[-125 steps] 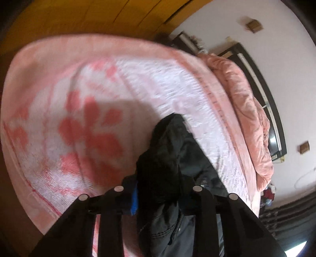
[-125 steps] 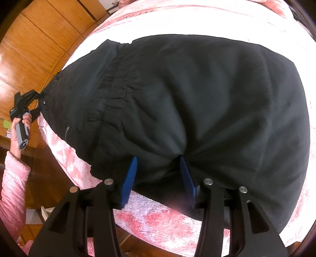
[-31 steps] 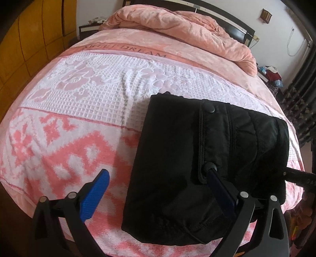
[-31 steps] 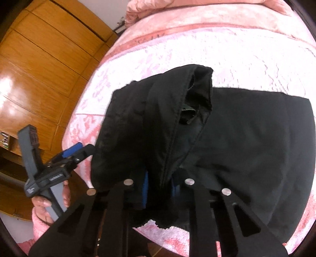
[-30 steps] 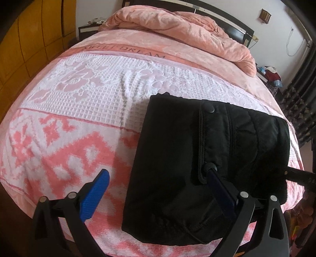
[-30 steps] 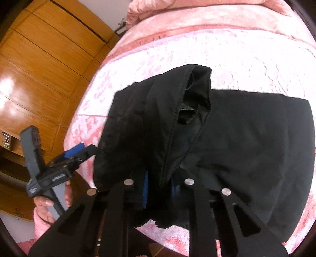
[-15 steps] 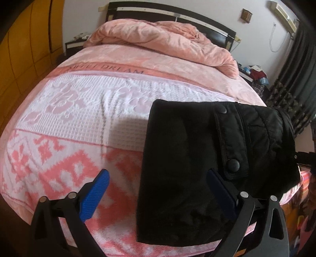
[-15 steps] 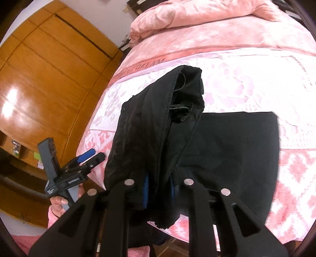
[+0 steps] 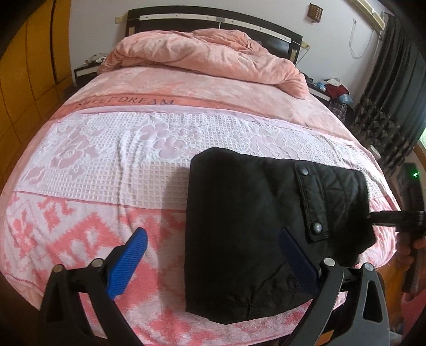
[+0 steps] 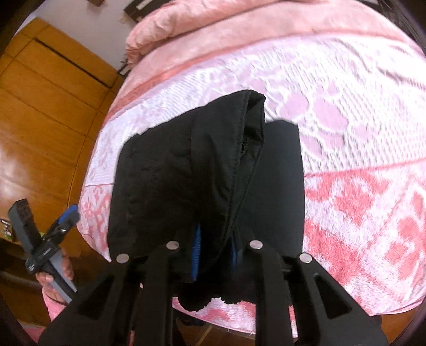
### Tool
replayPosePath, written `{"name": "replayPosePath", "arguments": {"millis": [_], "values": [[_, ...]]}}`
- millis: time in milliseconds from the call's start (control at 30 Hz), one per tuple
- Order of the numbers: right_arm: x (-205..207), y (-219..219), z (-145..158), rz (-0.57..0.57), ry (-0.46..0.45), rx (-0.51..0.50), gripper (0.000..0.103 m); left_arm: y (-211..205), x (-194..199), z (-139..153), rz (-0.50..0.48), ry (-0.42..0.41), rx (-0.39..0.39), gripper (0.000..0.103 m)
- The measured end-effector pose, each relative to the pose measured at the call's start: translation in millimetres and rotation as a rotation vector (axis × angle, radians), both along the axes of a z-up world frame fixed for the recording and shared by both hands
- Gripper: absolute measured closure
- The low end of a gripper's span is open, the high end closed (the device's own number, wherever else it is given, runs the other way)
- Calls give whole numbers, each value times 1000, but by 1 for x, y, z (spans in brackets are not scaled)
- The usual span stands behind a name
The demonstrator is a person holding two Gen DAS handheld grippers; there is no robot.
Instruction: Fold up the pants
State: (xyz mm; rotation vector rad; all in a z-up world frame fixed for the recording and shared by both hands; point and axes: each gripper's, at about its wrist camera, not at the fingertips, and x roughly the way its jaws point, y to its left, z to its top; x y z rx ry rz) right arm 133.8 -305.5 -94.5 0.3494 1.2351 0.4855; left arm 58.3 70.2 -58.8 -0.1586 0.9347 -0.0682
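Black pants (image 9: 239,218) lie folded on the pink bed (image 9: 106,170), near its front right corner. In the left wrist view my left gripper (image 9: 213,234) is open wide above their front part, with nothing held. The right gripper (image 9: 372,217) comes in from the right edge and grips the quilted upper layer. In the right wrist view my right gripper (image 10: 214,250) pinches a raised fold of the pants (image 10: 173,173) between its blue pads; its jaws are opening slightly with the cloth still between them. The left gripper (image 10: 66,215) shows at the far left in a hand.
A crumpled pink duvet (image 9: 207,56) lies at the dark headboard (image 9: 213,18). Wooden wardrobe panels (image 10: 40,119) stand along the left of the bed. A nightstand with clutter (image 9: 335,90) and dark curtains (image 9: 394,106) are at the right.
The right gripper has carried the held layer across the pants, so the bundle looks narrower. The left gripper has lifted off the snap flap and drawn back, still open.
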Motion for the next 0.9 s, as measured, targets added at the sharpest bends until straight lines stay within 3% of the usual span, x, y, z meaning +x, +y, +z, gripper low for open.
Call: {"name": "replayPosePath", "arguments": {"millis": [233, 367, 433, 533, 633, 667, 700, 733, 833, 900], "values": [[9, 0, -36, -14, 51, -24, 74, -5, 1, -12, 0, 42, 6, 4], [7, 0, -16, 12, -3, -66, 65, -4, -1, -20, 9, 60, 2, 4], [6, -3, -2, 1, -46, -81, 49, -4, -1, -22, 14, 68, -17, 4], [21, -8, 10, -19, -87, -48, 45, -7, -2, -24, 14, 75, -42, 4], [37, -7, 10, -18, -62, -18, 45, -12, -4, -23, 1, 71, -46, 4], [43, -6, 7, -21, -52, -17, 46, -13, -4, -22, -3, 69, -43, 4], [46, -5, 4, -22, -43, -13, 54, -15, -5, -22, -7, 68, -41, 4], [52, -6, 0, -27, -26, 5, 70, -16, -5, -22, -9, 69, -37, 4], [68, -12, -6, -58, 18, 78, 93, -18, -4, -23, -10, 77, -40, 4], [75, -14, -2, -65, 5, 97, 95, -20, -4, -22, -8, 75, -44, 4]]}}
